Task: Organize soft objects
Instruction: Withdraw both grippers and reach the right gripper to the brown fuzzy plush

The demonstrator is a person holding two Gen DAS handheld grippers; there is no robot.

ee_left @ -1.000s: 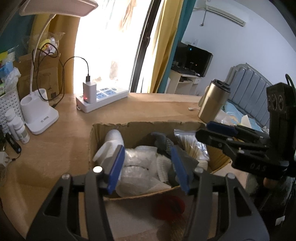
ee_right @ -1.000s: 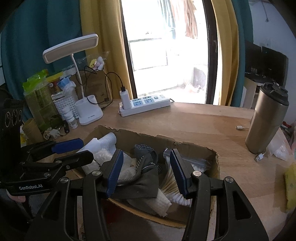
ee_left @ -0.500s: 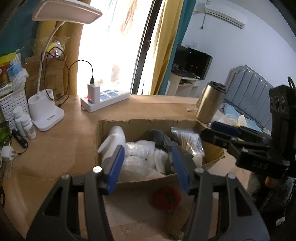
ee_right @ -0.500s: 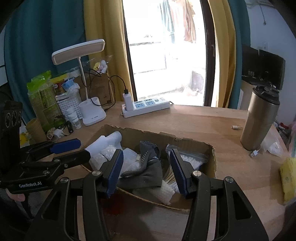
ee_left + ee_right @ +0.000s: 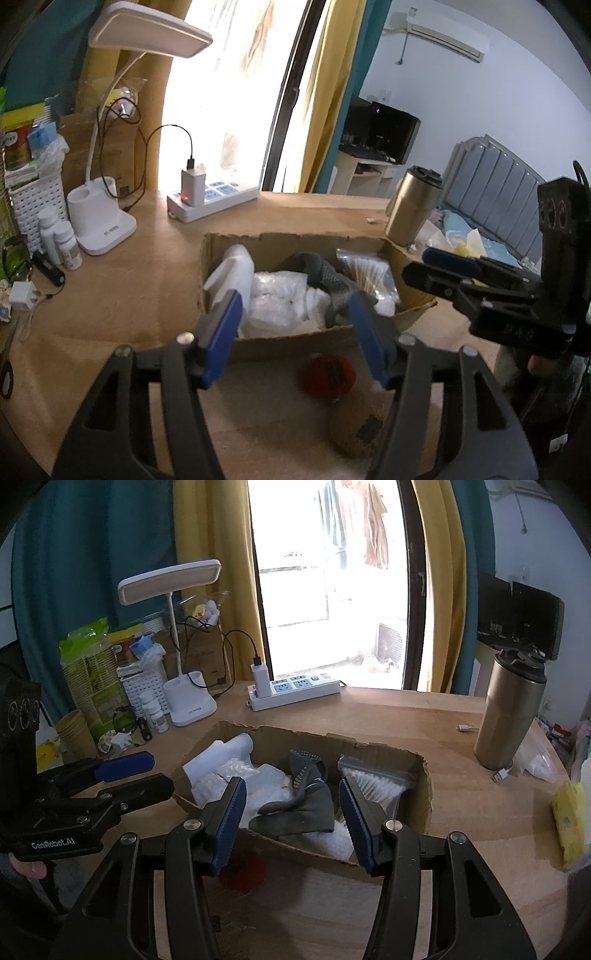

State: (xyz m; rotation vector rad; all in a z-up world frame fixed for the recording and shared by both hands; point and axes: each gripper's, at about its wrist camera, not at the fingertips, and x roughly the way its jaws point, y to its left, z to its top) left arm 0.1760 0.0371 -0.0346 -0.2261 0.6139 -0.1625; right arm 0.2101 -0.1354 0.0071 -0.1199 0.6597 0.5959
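- Two grippers are hovering at the near side of a cardboard box [image 5: 424, 786], which is sitting on a wooden desk [image 5: 406, 716].
- Left gripper [image 5: 295, 332] is standing with its blue pads spread; its jaws have just been opening, and nothing is lying between them.
- Right gripper [image 5: 291, 819] is standing spread as well, pinching nothing, with the box's near wall showing in the gap.
- Inside the box, a grey sock [image 5: 303, 797] is lying across the middle, draping toward the near wall.
- Left of the sock, still in the box, white plastic bags [image 5: 280, 295] are bunching up beside a white roll [image 5: 236, 746] that is leaning in the far-left corner.
- Right of the sock, a clear bag of cotton swabs [image 5: 373, 786] is leaning against the box's right end.
- Just outside the box's near wall, a red item [image 5: 328, 374] is lying on the desk; it is too blurred to name.
- Nearer than the red item, a tan round thing [image 5: 358, 424] is resting, also blurred.
- Beyond the box, a power strip [image 5: 295, 690] is lying with a white charger plugged in.
- Left of the box, a white lamp [image 5: 184, 664] is standing by small bottles [image 5: 153, 710].
- Right of the box, a steel tumbler [image 5: 511, 712] is standing upright, well apart from it.
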